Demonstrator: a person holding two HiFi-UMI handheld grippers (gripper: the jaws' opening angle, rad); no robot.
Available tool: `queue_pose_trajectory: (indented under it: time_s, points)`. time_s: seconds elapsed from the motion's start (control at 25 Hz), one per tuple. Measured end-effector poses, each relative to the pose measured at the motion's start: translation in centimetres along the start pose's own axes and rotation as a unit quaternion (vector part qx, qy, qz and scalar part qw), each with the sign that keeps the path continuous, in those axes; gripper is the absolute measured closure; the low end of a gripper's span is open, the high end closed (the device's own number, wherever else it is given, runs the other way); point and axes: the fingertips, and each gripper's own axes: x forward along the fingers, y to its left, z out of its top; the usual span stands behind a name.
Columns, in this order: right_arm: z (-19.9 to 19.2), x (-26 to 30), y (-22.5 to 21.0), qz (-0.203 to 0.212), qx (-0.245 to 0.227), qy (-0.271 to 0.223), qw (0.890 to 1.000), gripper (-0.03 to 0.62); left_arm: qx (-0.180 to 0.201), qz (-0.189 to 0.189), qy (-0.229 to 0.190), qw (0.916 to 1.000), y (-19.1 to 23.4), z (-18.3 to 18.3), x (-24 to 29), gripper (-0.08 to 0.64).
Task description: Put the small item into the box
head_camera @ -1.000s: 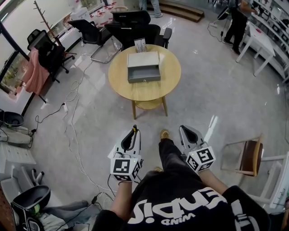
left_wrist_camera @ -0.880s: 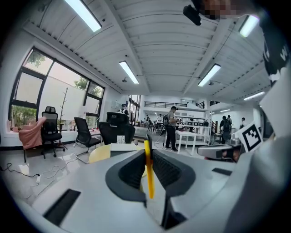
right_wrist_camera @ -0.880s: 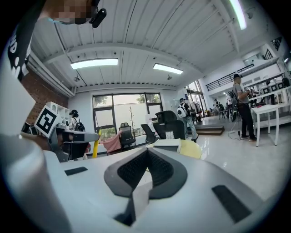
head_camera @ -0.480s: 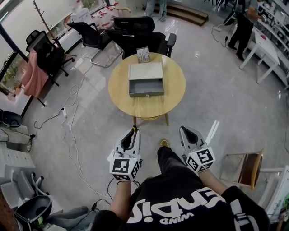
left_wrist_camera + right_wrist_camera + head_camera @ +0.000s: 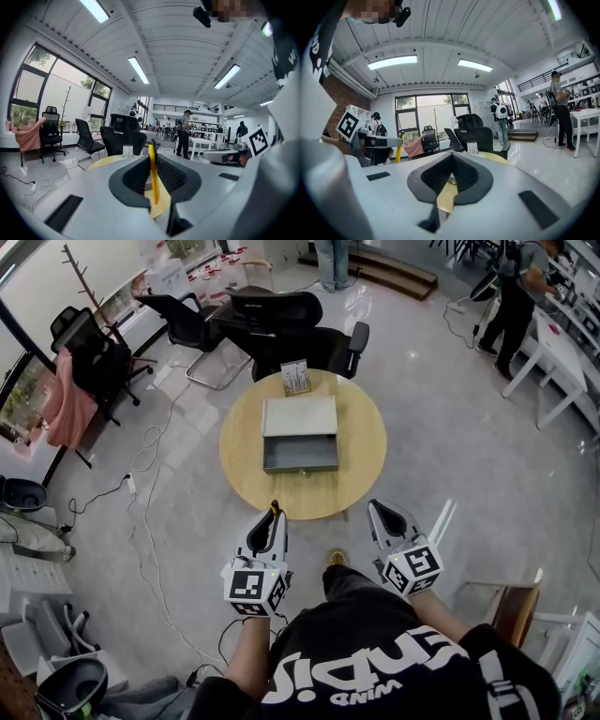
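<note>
A thin yellow stick-like item point(image 5: 153, 174) with a dark tip stands upright between the pads of my left gripper point(image 5: 275, 519), which is shut on it. My right gripper point(image 5: 377, 509) is beside it, its jaws closed together with nothing between them. Both are held level over the floor, short of the near edge of the round wooden table point(image 5: 238, 479). On the table sits a grey metal box point(image 5: 300, 416) with its drawer point(image 5: 301, 454) pulled out toward me. In the right gripper view, the left gripper point(image 5: 380, 140) and the yellow item point(image 5: 399, 153) show at the left.
A small card stand point(image 5: 295, 378) stands behind the box. Black office chairs point(image 5: 302, 329) crowd the table's far side. Cables point(image 5: 150, 521) trail on the floor at the left, and a wooden chair point(image 5: 511, 587) stands at the right. People stand far off point(image 5: 518, 298).
The table and box have come nearer in the head view as both grippers moved forward together. The left gripper's hold on the yellow item is unchanged.
</note>
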Motion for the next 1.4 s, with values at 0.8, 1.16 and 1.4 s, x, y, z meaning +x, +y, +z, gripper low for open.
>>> queue_pose_trajectory:
  time_s: [0.8,1.16,1.4]
  points:
    - [2.1,11.7,-4.4,0.036,-0.002,0.015,0.999,0.592,-0.008,0.000,0.003,1.0000,5.4,2.7,10.0,0.503]
    - [2.9,14.9,-4.6,0.021,0.006,0.009,1.000,0.592,-0.005,-0.023,0.016,0.9996,7.7,2.9,12.6,0.503]
    - [3.1,16.0,-5.9,0.007,0.012,0.005,1.000,0.591,0.014,-0.038,0.041,0.9983,8.3,1.7,15.3,0.502]
